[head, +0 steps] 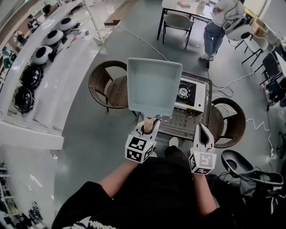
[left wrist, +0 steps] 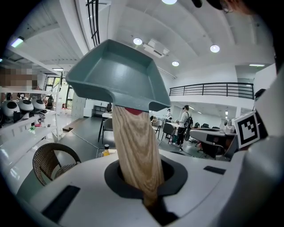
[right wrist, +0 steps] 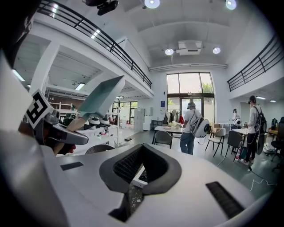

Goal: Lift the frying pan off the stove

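Observation:
The frying pan (head: pixel 154 87) is square and teal with a wooden handle (head: pixel 149 125). It hangs in the air above the small table (head: pixel 187 121), clear of the portable gas stove (head: pixel 190 94) to its right. My left gripper (head: pixel 150 128) is shut on the handle. In the left gripper view the handle (left wrist: pixel 135 150) rises from between the jaws up to the pan (left wrist: pixel 115 75). My right gripper (head: pixel 202 132) stands beside it at the right, shut and holding nothing. The right gripper view shows the pan (right wrist: pixel 101 96) at the upper left.
Wicker chairs stand left (head: pixel 107 85) and right (head: pixel 230 123) of the table. A person (head: pixel 216 27) stands by a far desk (head: pixel 183 11) with a chair (head: pixel 176 22). A white counter (head: pixel 44 58) with round black-and-white devices runs along the left. Cables cross the floor.

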`<act>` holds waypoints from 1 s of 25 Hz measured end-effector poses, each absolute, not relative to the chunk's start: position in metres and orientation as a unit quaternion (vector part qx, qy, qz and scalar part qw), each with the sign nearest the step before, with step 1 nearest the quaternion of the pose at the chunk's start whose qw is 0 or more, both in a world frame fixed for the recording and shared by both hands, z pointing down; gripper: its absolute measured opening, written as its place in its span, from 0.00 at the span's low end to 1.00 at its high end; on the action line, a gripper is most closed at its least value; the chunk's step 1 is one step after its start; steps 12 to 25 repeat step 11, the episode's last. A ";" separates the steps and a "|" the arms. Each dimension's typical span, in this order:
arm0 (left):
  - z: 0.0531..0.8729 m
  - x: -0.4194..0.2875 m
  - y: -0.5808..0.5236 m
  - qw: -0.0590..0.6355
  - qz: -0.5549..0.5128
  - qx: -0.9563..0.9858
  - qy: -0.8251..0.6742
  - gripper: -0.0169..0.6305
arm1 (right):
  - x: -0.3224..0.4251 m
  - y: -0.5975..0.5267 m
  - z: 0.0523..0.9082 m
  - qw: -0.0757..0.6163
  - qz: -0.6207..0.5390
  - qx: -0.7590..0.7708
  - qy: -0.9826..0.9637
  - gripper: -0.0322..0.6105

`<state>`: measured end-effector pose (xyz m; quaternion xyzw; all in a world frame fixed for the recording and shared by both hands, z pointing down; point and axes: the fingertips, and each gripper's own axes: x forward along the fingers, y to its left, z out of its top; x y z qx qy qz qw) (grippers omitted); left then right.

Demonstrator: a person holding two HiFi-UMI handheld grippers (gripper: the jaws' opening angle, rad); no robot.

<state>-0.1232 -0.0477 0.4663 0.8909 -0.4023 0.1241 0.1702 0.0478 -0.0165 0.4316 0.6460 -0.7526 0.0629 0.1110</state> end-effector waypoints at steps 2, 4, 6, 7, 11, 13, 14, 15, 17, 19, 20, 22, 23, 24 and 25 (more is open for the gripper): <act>0.468 -0.123 -0.049 0.169 0.126 0.890 -0.403 0.06 | 0.048 -0.017 0.432 0.101 0.071 0.645 -0.754 0.10; 0.469 -0.121 -0.051 0.169 0.129 0.890 -0.404 0.06 | 0.049 -0.019 0.432 0.097 0.076 0.644 -0.755 0.10; 0.468 -0.117 -0.053 0.171 0.130 0.889 -0.403 0.06 | 0.052 -0.021 0.432 0.097 0.078 0.644 -0.755 0.10; 0.467 -0.115 -0.054 0.172 0.130 0.889 -0.403 0.06 | 0.054 -0.022 0.431 0.097 0.079 0.644 -0.755 0.10; 0.463 -0.106 -0.060 0.173 0.131 0.890 -0.401 0.06 | 0.061 -0.028 0.432 0.102 0.082 0.641 -0.757 0.10; 0.463 -0.106 -0.060 0.173 0.131 0.890 -0.401 0.06 | 0.061 -0.028 0.432 0.102 0.082 0.641 -0.757 0.10; 0.463 -0.106 -0.060 0.173 0.131 0.890 -0.401 0.06 | 0.061 -0.028 0.432 0.102 0.082 0.641 -0.757 0.10; 0.463 -0.106 -0.060 0.173 0.131 0.890 -0.401 0.06 | 0.061 -0.028 0.432 0.102 0.082 0.641 -0.757 0.10; 0.463 -0.106 -0.060 0.173 0.131 0.890 -0.401 0.06 | 0.061 -0.028 0.432 0.102 0.082 0.641 -0.757 0.10; 0.463 -0.106 -0.060 0.173 0.131 0.890 -0.401 0.06 | 0.061 -0.028 0.432 0.102 0.082 0.641 -0.757 0.10; 0.463 -0.106 -0.060 0.173 0.131 0.890 -0.401 0.06 | 0.061 -0.028 0.432 0.102 0.082 0.641 -0.757 0.10; 0.463 -0.106 -0.060 0.173 0.131 0.890 -0.401 0.06 | 0.061 -0.028 0.432 0.102 0.082 0.641 -0.757 0.10; 0.463 -0.106 -0.060 0.173 0.131 0.890 -0.401 0.06 | 0.061 -0.028 0.432 0.102 0.082 0.641 -0.757 0.10; 0.463 -0.106 -0.060 0.173 0.131 0.890 -0.401 0.06 | 0.061 -0.028 0.432 0.102 0.082 0.641 -0.757 0.10; 0.463 -0.106 -0.060 0.173 0.131 0.890 -0.401 0.06 | 0.061 -0.028 0.432 0.102 0.082 0.641 -0.757 0.10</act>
